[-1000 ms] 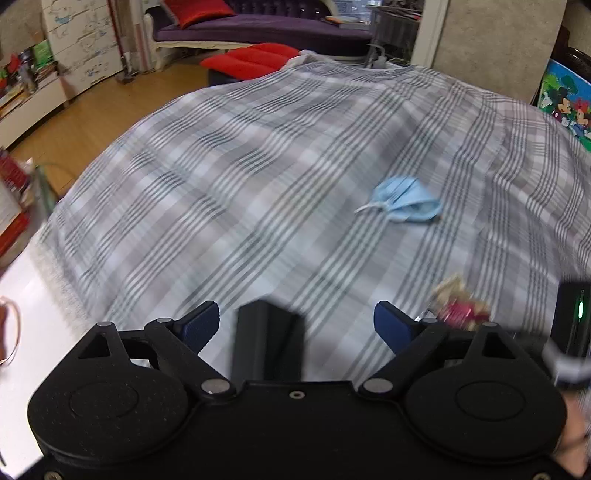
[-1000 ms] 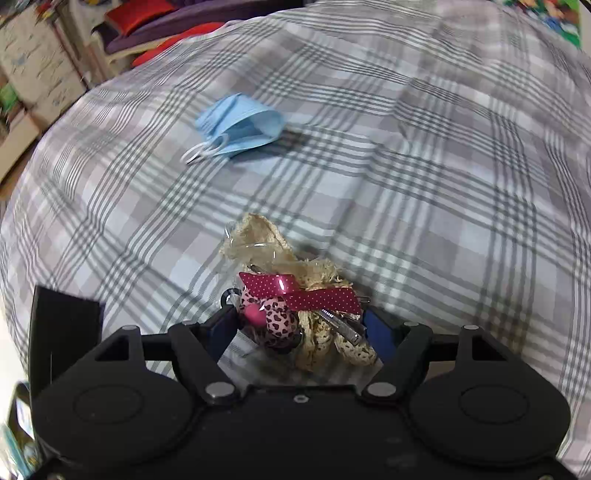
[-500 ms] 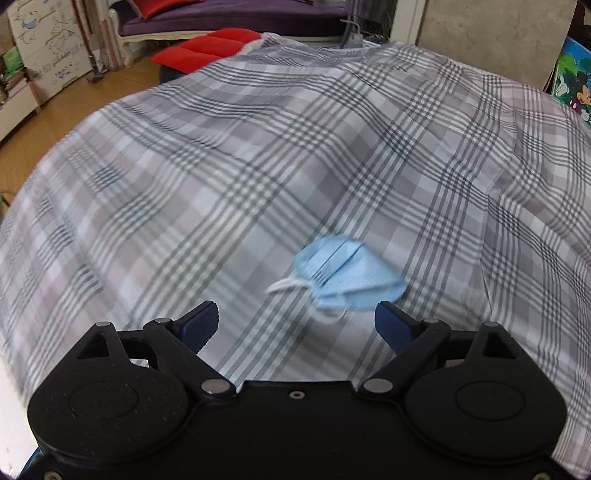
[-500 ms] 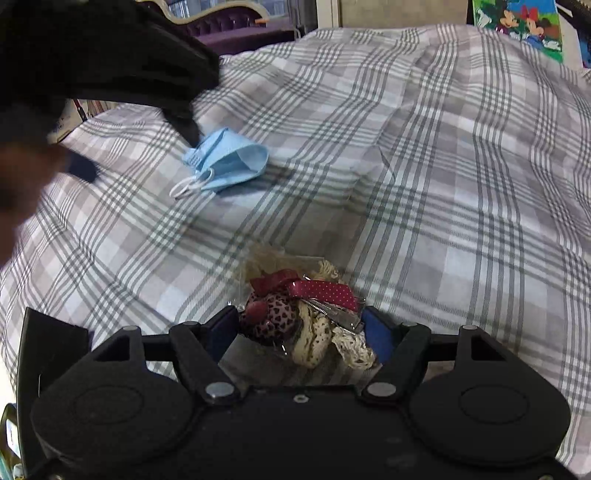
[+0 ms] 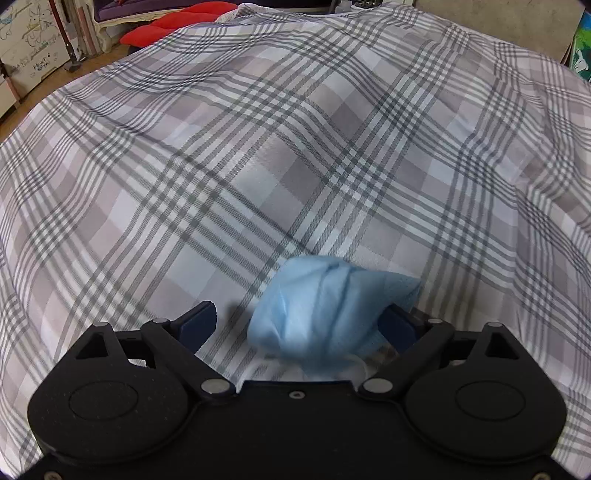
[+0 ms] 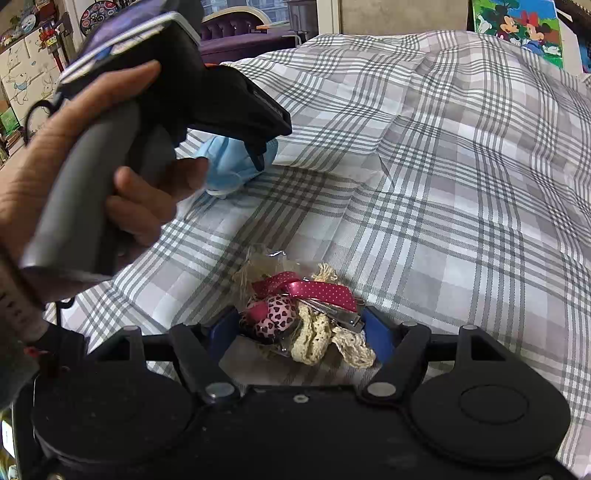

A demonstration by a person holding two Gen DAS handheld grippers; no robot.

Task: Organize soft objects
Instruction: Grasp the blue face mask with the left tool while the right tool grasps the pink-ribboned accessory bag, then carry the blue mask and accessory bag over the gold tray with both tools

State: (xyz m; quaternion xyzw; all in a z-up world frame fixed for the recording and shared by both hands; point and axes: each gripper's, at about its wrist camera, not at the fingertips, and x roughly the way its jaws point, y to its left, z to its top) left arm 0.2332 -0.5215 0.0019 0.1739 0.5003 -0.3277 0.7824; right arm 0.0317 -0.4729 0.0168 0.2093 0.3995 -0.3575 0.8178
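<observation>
A crumpled light blue face mask [image 5: 325, 306] lies on the plaid bedspread [image 5: 295, 147], between the fingers of my left gripper [image 5: 297, 323], which is open around it. The mask also shows in the right wrist view [image 6: 229, 162], partly hidden under the left gripper [image 6: 258, 155]. My right gripper [image 6: 299, 330] is shut on a small bag of hair accessories [image 6: 299, 314]: red dotted ribbon, heart-print piece, cream lace, a metal clip.
The plaid bedspread [image 6: 443, 184] covers the whole surface, with folds at the right. Red cushions [image 5: 177, 26] and a purple sofa lie beyond the far edge. A cartoon picture [image 6: 517, 26] stands at the back right.
My left gripper has moved forward to the blue mask, which now sits between its open fingers. The right gripper stays in place, still holding the accessory bag.
</observation>
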